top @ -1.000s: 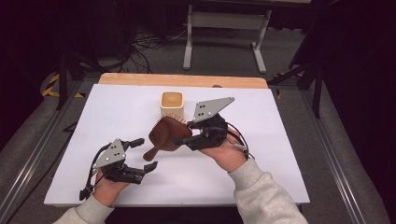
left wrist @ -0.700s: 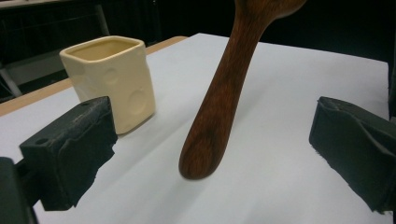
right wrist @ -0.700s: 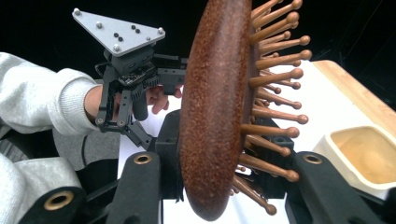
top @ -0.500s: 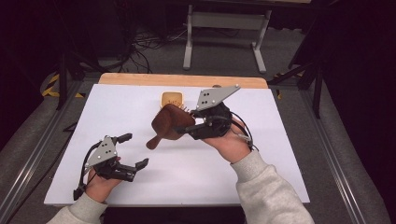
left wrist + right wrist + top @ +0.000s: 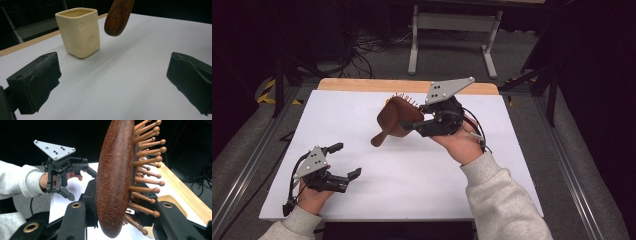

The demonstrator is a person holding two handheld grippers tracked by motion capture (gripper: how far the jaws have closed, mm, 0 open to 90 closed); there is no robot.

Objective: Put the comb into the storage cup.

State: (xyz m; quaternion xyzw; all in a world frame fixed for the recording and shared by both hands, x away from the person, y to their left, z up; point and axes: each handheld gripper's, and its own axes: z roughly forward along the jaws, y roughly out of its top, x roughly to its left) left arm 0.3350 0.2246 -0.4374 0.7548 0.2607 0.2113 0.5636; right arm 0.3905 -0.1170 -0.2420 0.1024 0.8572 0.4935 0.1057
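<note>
Nearest the viewer, at 7 o'clock on the white table [image 5: 362, 210], sits the left gripper [image 5: 346, 161], held in a hand w/ a grey sleeve. Its jaws have just been opening and now stand spread wide, nothing between them; the left gripper view shows bare white surface between the two black pads [image 5: 37, 80].

Farther in, near table centre toward 1 o'clock, the right gripper [image 5: 412, 123] is lifted above the surface. Its jaws are clenched on a brown wooden hairbrush [image 5: 394, 120]. Brush head is gripped on edge: smooth back faces approx. 9 o'clock, wooden pins [image 5: 147, 165] stick out toward 3 o'clock in the right gripper view. Handle slants down toward 7 o'clock, not touching the table.

Farthest, toward 12 o'clock, a cream square cup [image 5: 78, 32] stands upright on the table, just beyond the brush handle's rounded tip in the left gripper view.
</note>
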